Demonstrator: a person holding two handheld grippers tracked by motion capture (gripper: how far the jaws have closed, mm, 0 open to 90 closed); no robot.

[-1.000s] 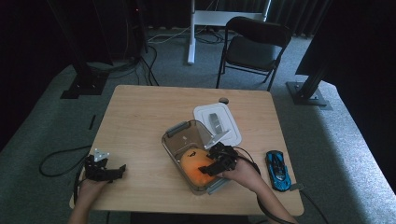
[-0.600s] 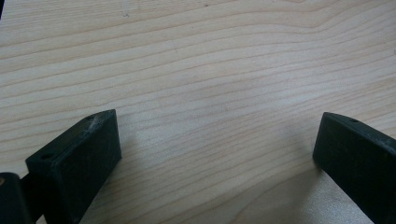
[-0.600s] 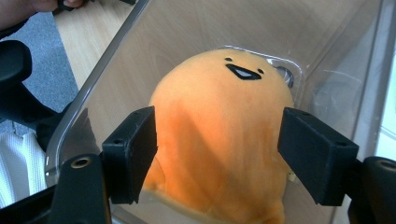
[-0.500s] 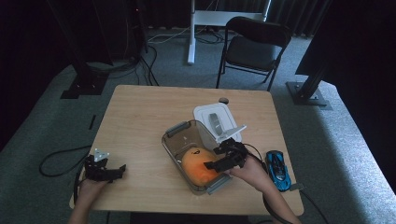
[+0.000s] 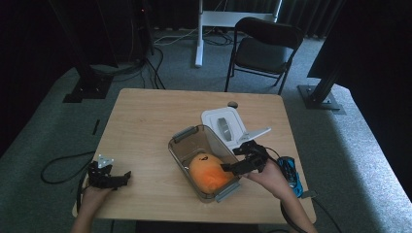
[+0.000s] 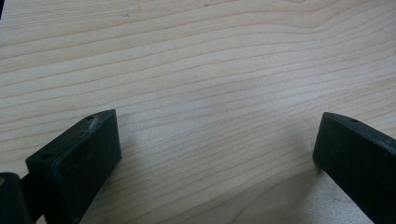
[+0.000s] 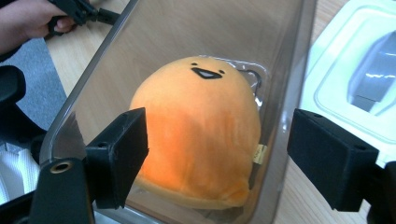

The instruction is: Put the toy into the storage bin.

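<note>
Our right gripper [image 5: 232, 166] hangs over the near end of the clear plastic storage box [image 5: 183, 152], its jaws having just been opening and now spread wide, one on each side of the toy with no pad pressing on it — released, then. Working down from the largest thing: the wooden table [image 5: 145, 116] carries that box at its middle, and behind the box lies its white lid [image 5: 214, 118], flat and touching the box's far corner. Inside the box, at the near end, sits the orange egg-shaped plush toy [image 5: 209, 172], face up in the right gripper view [image 7: 196, 140]. A small blue toy car [image 5: 290, 172] rests by our right wrist. Our left gripper [image 5: 127, 176] rests at the table's near left corner, empty and spread over bare wood. We judge the placing step done; next we should draw the right gripper clear of the box wall and go for the lid — gripping its edge squarely before bringing it over.
</note>
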